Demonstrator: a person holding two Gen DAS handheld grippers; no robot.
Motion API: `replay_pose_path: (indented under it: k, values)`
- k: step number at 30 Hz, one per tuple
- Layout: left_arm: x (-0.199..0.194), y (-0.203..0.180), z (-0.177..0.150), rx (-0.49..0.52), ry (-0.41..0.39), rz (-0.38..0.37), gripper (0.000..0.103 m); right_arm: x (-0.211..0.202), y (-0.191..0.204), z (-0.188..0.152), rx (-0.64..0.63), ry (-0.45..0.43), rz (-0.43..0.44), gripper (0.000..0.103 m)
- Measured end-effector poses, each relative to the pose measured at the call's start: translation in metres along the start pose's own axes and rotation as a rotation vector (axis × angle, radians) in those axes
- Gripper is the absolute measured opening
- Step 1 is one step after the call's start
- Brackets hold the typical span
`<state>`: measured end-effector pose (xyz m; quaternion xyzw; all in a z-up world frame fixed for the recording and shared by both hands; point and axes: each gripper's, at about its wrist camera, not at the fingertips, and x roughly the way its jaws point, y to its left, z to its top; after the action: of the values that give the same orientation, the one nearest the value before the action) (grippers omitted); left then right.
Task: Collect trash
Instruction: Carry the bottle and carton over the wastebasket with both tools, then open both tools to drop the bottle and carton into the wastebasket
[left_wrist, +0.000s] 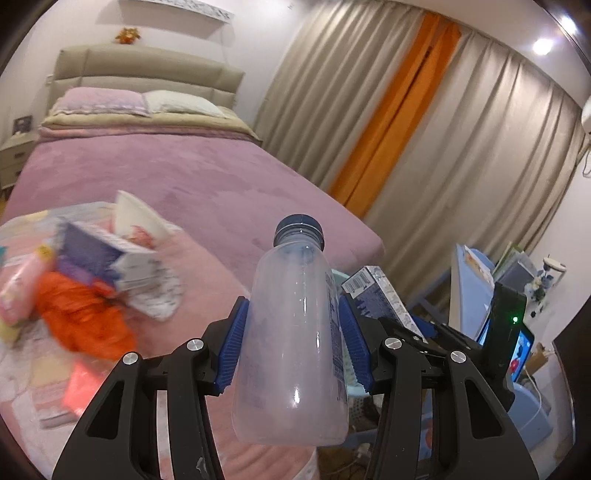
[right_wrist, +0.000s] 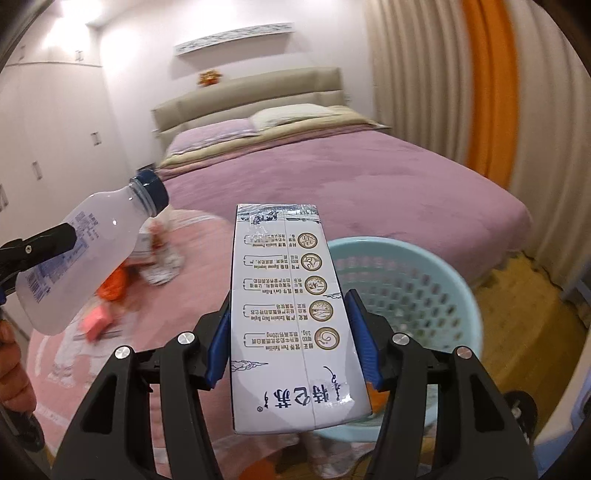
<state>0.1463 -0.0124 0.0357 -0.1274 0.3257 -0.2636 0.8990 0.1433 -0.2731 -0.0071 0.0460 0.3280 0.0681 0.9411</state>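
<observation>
left gripper (left_wrist: 291, 328): blue pads pinch bottle (left_wrist: 295, 332) mid-body, cap up | right gripper (right_wrist: 291, 332): pads clamp milk carton (right_wrist: 288, 295) by its sides, above basket (right_wrist: 424, 280) beside bed (right_wrist: 332, 177) | blurred litter, probably wrappers (left_wrist: 85, 317), on bed

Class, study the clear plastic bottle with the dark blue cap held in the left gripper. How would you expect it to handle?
The bottle looks empty, so it is probably light. Its thin translucent wall may dent where the left gripper clamps it. Its smooth round body would likely roll if laid on the bed.
</observation>
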Motion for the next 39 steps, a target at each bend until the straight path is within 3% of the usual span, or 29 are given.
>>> replay_pose_path:
  k: [4,9,12,20,24,31,39]
  values:
    - [0.039,-0.014,0.003,0.016,0.038,-0.005,0.048,0.011,-0.027,0.0,0.041,0.015,-0.061,0.054]
    - [0.093,-0.04,0.007,0.103,0.069,0.066,0.048,0.043,-0.054,0.002,0.088,0.059,-0.132,0.054]
    - [0.122,-0.047,0.005,0.097,0.114,0.039,0.048,0.062,-0.073,0.005,0.134,0.096,-0.141,0.054]
    - [0.176,-0.06,-0.008,0.126,0.215,0.08,0.049,0.087,-0.092,0.001,0.201,0.166,-0.151,0.055]
    - [0.172,-0.058,-0.013,0.113,0.21,0.056,0.065,0.094,-0.1,-0.003,0.227,0.187,-0.149,0.061]
    - [0.144,-0.069,-0.015,0.176,0.16,0.071,0.065,0.092,-0.093,-0.01,0.213,0.186,-0.124,0.061]
    - [0.093,-0.073,-0.004,0.206,0.061,0.071,0.065,0.067,-0.042,0.002,0.096,0.117,-0.078,0.061]
